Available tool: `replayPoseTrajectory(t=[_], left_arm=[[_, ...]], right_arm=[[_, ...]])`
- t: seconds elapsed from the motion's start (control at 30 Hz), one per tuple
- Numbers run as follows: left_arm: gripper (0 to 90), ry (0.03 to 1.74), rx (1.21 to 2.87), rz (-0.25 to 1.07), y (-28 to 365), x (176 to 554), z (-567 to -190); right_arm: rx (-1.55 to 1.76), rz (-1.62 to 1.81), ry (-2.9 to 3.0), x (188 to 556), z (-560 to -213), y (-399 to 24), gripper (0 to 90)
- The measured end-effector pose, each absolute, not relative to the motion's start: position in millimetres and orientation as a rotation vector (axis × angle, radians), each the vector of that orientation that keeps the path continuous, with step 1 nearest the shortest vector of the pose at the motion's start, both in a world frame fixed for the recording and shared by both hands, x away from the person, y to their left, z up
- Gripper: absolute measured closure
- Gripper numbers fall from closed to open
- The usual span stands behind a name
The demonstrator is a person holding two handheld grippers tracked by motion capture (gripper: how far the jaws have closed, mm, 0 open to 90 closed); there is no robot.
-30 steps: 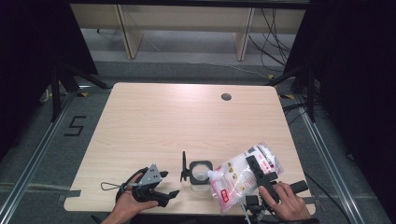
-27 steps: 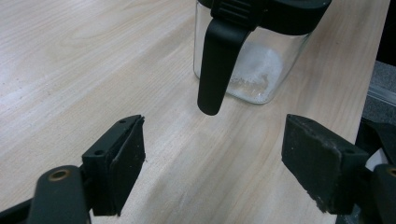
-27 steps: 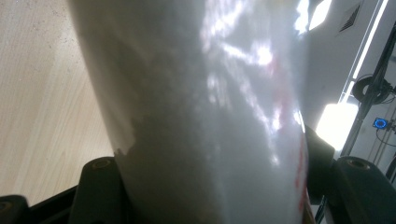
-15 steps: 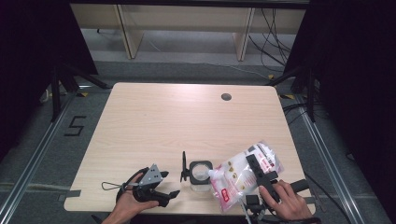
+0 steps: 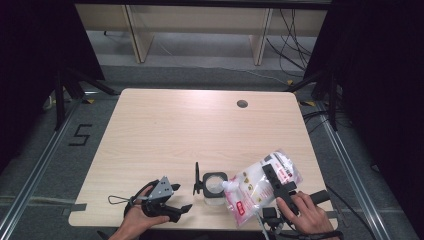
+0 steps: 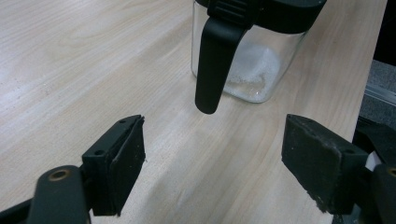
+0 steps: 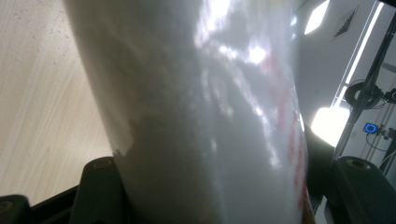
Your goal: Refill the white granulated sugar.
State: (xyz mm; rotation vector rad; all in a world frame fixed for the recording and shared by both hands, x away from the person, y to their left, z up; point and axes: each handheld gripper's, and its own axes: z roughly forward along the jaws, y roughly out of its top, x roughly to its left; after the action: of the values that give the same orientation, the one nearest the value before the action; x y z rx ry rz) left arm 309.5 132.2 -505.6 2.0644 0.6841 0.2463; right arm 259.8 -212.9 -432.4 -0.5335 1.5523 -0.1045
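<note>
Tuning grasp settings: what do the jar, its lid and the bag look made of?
Jar: clear glass or hard plastic, glossy; white grains show through. Lid: matte black plastic, likely, with a hanging flap. Bag: thin glossy plastic film, translucent white with red print, creased where the right tool grips it.

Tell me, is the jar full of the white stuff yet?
Not yet. Done: the clear glass jar has its black lid flipped open and a little white powder inside. In hand: the right hand-held gripper tilts the white plastic bag over it. Left: most of the filling, then closing.
</note>
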Motion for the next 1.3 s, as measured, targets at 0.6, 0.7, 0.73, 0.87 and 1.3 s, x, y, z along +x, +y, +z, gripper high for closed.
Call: replayPoseTrajectory(t=[0.6, 0.7, 0.73, 0.87, 1.3], left_arm=[[20.9, 0.682, 2.082, 0.24, 131.6, 309.9, -505.3], [21.0, 0.682, 2.085, 0.243, 131.6, 309.6, -506.0], [20.9, 0.682, 2.083, 0.246, 131.7, 309.5, -505.6], [20.9, 0.684, 2.085, 0.247, 132.0, 309.1, -505.7], [20.9, 0.683, 2.081, 0.244, 131.4, 309.3, -505.7]], right_arm=[[-0.524, -0.086, 1.56, 258.7, -432.1, -212.7, 39.2], [-0.544, -0.082, 1.532, 259.7, -431.2, -211.4, 39.2], [-0.545, -0.082, 1.531, 259.8, -431.1, -211.1, 39.2], [-0.55, -0.09, 1.535, 260.0, -430.1, -209.6, 39.3], [-0.532, -0.096, 1.551, 262.0, -425.5, -209.3, 39.5]])
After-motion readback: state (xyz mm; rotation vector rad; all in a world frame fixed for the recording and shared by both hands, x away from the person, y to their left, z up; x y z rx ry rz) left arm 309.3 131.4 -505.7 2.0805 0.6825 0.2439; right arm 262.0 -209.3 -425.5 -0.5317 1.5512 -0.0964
